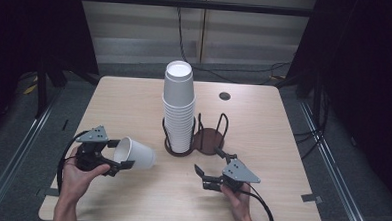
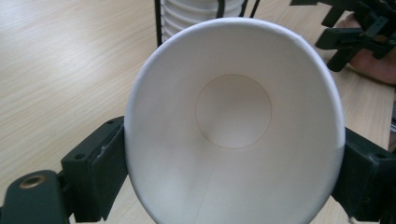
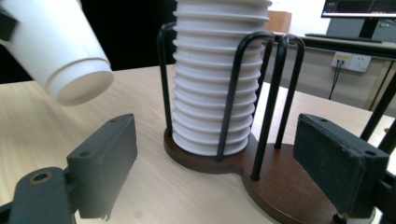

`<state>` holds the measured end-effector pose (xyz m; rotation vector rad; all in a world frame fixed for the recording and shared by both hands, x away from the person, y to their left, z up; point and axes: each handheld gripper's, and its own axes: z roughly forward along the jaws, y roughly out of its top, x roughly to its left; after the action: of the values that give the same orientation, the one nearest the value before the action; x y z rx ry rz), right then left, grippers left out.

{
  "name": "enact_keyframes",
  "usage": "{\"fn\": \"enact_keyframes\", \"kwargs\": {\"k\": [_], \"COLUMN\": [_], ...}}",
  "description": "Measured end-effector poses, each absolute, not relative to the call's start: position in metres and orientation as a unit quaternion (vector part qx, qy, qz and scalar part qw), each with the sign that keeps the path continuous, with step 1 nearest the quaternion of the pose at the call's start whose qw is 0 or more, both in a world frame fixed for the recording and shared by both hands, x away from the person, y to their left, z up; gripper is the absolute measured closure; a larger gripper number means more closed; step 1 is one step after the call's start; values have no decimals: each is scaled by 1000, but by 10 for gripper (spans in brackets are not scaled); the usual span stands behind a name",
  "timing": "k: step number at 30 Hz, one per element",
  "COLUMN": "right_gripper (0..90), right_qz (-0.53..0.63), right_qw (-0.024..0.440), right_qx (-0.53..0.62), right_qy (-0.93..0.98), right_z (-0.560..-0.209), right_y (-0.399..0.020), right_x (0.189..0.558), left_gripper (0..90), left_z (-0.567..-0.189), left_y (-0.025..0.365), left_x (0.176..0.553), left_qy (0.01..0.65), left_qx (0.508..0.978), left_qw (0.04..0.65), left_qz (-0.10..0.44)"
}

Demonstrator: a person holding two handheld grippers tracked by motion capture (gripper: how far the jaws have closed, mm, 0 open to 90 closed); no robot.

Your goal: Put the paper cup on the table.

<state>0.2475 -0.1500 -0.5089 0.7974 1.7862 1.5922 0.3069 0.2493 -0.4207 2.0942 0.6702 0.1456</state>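
Observation:
My left gripper [image 1: 122, 153] is shut on a single white paper cup [image 1: 138, 152], which it holds on its side above the table's left front. In the left gripper view the cup's open mouth [image 2: 233, 130] faces the camera, and both pads [image 2: 109, 163] press on its rim. A tall stack of white cups [image 1: 178, 107] stands in the left ring of a black wire holder with a brown base [image 1: 206, 142]. My right gripper [image 1: 208, 160] is open just in front of that base. The right gripper view looks past its own jaws at the stack [image 3: 215, 93] and the held cup [image 3: 60, 51].
The holder's right ring [image 1: 218, 126] has no cups in it. A small dark round hole [image 1: 224, 95] is set in the wooden table [image 1: 134, 103] behind the holder. Cables run over the floor beyond the far edge. Dark frames stand at both sides.

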Motion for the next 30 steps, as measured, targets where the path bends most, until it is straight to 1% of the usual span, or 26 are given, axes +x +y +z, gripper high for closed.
{"fn": "enact_keyframes", "kwargs": {"k": [6, 8, 19, 26, 30], "right_gripper": [131, 131, 132, 133, 134], "right_qz": [635, 631, 631, 631, 631], "right_qw": [316, 317, 316, 316, 315], "right_qx": [318, 334, 333, 333, 331], "right_qy": [629, 625, 626, 626, 627], "right_z": [-512, -512, -512, -512, -512], "right_y": [-159, -162, -162, -162, -162], "right_x": [243, 243, 243, 243, 243], "left_gripper": [112, 113, 111, 108, 108], "left_z": [-420, -419, -410, -409, -407], "left_y": [255, 255, 259, 258, 257], "left_x": [313, 315, 329, 339, 341], "left_qy": [284, 287, 301, 314, 317], "left_qx": [847, 850, 865, 878, 885], "left_qw": [445, 436, 395, 354, 330], "left_qz": [62, 64, 74, 72, 82]}}
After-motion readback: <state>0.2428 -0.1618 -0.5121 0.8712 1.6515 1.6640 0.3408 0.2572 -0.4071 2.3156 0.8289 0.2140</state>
